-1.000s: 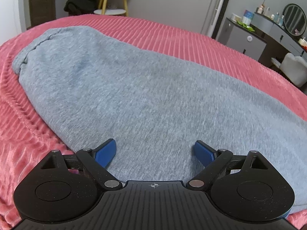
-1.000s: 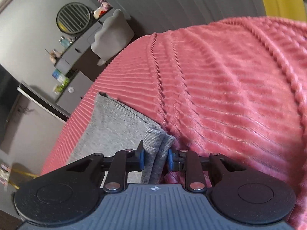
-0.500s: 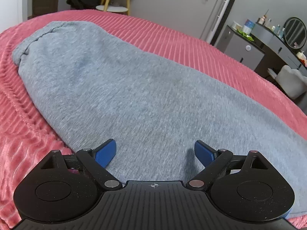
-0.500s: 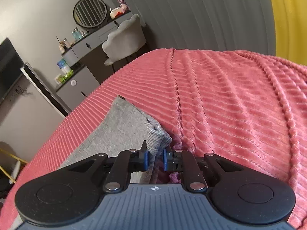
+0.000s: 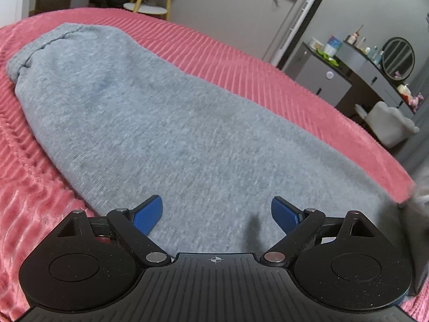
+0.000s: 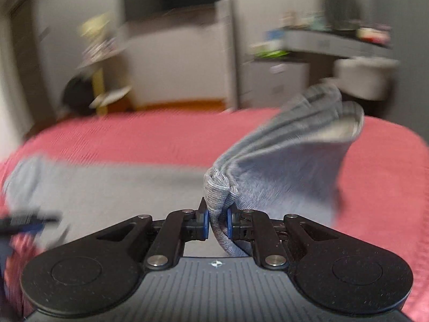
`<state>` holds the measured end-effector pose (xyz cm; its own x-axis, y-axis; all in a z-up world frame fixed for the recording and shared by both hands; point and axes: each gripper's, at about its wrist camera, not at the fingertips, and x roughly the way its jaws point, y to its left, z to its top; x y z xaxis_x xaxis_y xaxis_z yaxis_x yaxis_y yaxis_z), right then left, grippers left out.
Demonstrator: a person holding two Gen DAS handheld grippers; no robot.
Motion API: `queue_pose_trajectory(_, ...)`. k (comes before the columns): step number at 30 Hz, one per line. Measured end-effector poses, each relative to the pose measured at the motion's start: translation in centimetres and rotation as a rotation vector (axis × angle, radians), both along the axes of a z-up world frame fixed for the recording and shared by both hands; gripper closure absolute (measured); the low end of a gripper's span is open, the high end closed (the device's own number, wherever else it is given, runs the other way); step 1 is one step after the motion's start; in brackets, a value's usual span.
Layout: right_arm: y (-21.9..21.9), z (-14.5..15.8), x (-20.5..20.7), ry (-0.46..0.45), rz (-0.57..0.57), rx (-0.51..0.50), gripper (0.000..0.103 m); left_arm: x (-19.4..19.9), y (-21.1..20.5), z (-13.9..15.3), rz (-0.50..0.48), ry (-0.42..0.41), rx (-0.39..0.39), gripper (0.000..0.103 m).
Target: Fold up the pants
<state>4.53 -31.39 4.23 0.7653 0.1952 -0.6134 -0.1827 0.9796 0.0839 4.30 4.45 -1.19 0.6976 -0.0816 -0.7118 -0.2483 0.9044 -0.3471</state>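
Blurred room behind, right gripper [image 6: 216, 221] clamps bunched pants [image 6: 289, 171], hem lifted.

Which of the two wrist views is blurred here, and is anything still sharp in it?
Right wrist view: room, bedspread and lifted pants are smeared by motion; only the right gripper, pinching the cloth, stays crisp. Left wrist view: sharp, with fisheye bending at the edges; the left gripper is open over the pants.
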Motion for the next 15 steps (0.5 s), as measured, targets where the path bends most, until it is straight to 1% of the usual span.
queue_pose_trajectory(3, 3.6, -3.6, 0.3, 0.118, 0.110, 0.005, 0.091, 0.0, -0.4, 0.1, -0.024, -0.008, 0.006, 0.010)
queue_pose_trajectory(4, 4.1, -4.8, 0.4, 0.177, 0.125, 0.010, 0.089, -0.1, -0.5, 0.1, -0.035, -0.010, 0.008, 0.010)
queue_pose_trajectory(5, 4.3, -5.7, 0.6, 0.223, 0.123, 0.020, 0.080, -0.1, -0.8, 0.1, -0.050, -0.015, 0.011, 0.010)
queue_pose_trajectory(6, 3.9, -6.3, 0.5, 0.253, 0.120, 0.055, 0.078, 0.0, -1.1, 0.2, -0.068, -0.021, 0.017, 0.011)
queue_pose_trajectory(7, 3.2, -6.3, 0.4, 0.262, 0.112, 0.112, 0.073, 0.0, -1.3, 0.3, -0.086, -0.029, 0.022, 0.011)
queue_pose_trajectory(8, 2.0, -6.1, 0.3, 0.263, 0.090, 0.193, 0.069, 0.0, -1.8, 0.4, -0.115, -0.045, 0.025, 0.011)
queue_pose_trajectory(9, 0.4, -5.7, 0.2, 0.256, 0.052, 0.296, 0.065, 0.0, -2.1, 0.5, -0.140, -0.053, 0.027, 0.011)
queue_pose_trajectory(10, -1.5, -5.6, 0.1, 0.248, -0.004, 0.402, 0.052, 0.1, -2.6, 0.5, -0.173, -0.055, 0.028, 0.011)
queue_pose_trajectory(11, -3.2, -5.7, -0.1, 0.241, -0.068, 0.477, 0.044, 0.2, -3.1, 0.6, -0.203, -0.054, 0.023, 0.011)
queue_pose_trajectory(12, -5.1, -6.0, -0.2, 0.238, -0.140, 0.531, 0.044, 0.4, -3.8, 0.6, -0.237, -0.045, 0.013, 0.012)
queue_pose_trajectory(13, -6.5, -6.5, -0.1, 0.256, -0.206, 0.528, 0.044, 0.6, -4.4, 0.7, -0.269, -0.032, -0.001, 0.014)
queue_pose_trajectory(14, -7.3, -7.0, 0.1, 0.291, -0.269, 0.490, 0.053, 0.9, -5.2, 0.9, -0.308, -0.022, -0.024, 0.015)
queue_pose_trajectory(15, -8.3, -7.6, 0.3, 0.326, -0.324, 0.488, 0.062, 1.3, -6.0, 1.0, -0.347, -0.015, -0.051, 0.016)
